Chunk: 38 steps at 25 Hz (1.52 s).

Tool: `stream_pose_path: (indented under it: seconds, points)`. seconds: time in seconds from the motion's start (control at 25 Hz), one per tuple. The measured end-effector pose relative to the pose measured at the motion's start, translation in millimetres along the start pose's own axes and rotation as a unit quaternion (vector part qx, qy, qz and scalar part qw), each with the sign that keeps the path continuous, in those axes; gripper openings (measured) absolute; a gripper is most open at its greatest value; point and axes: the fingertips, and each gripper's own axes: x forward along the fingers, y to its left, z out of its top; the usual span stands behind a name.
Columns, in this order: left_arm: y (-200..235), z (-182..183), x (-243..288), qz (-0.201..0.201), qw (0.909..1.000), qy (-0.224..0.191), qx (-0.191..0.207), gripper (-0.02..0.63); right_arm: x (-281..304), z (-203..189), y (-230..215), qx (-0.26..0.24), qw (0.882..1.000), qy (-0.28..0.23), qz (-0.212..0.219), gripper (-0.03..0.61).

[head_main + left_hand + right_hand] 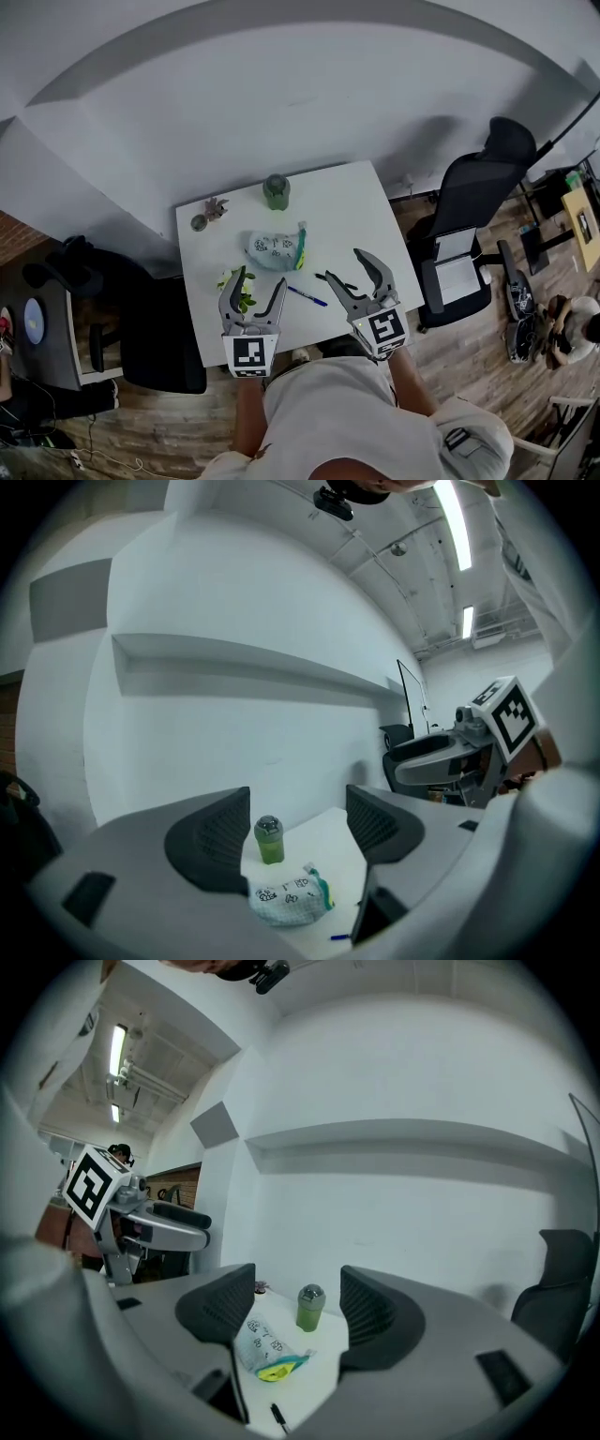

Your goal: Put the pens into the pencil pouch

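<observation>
- You hold the left gripper (261, 279) close to level, pointing forward over the near left part of the white table (352, 202). Its marker cube faces up at you.
- The left gripper's jaws stand wide apart. Its own view shows only open space between the dark ribbed pads, and nothing is gripped.
- You hold the right gripper (340, 264) beside it at the same near edge, also close to level and angled slightly inward.
- The right gripper's jaws are likewise spread wide, with no object between the pads.
- Both forearms reach forward from your body and run roughly parallel.
- The pencil pouch (275, 249) lies on its side near the middle of the table, ahead of both grippers and apart from them. It is soft, rumpled pale fabric with small dark prints. One end is trimmed in green and yellow.
- A slim blue pen (307, 296) lies flat on the tabletop, between the pouch and the near edge and between the two grippers. It touches neither gripper.
- Something green (246, 302) lies on the table under the left gripper. The jaws partly cover it, so you cannot identify it.
- A green bottle (276, 191) with a rounded grey lid stands upright behind the pouch.
- The tabletop is smooth, matt and rectangular. A black office chair (473, 202) stands to its right.
</observation>
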Motion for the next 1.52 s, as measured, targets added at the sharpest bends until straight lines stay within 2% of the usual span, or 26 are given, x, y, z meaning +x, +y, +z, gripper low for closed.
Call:
stream_pose_path:
  seconds: [0.32,0.56,0.8,0.96,1.24,1.52]
  points:
    - [3,5,45,0.027,0.9994,0.019,0.006,0.318,32,-2,-36,0.010,0.999,-0.002,0.040,0.279]
    - [-2,2,64,0.038,0.9989,0.026,0.000,0.314,44,-7,-42,0.007,0.997,-0.003,0.071,0.279]
    - [-2,-13,71,0.017,0.9991,0.038,-0.008,0.307,47,-19,-36,0.020,0.998,0.010,0.059,0.279]
    - [-6,-27,76,-0.001,0.9986,0.053,-0.010,0.301,45,-35,-38,0.011,0.998,0.033,0.051,0.278]
    - [-30,-69,88,-0.047,0.9941,0.096,-0.022,0.285,32,-94,-47,0.015,0.994,0.100,0.040,0.252]
    - [-63,-115,102,-0.096,0.9850,0.140,-0.029,0.279,17,-160,-47,0.011,0.984,0.170,0.044,0.230]
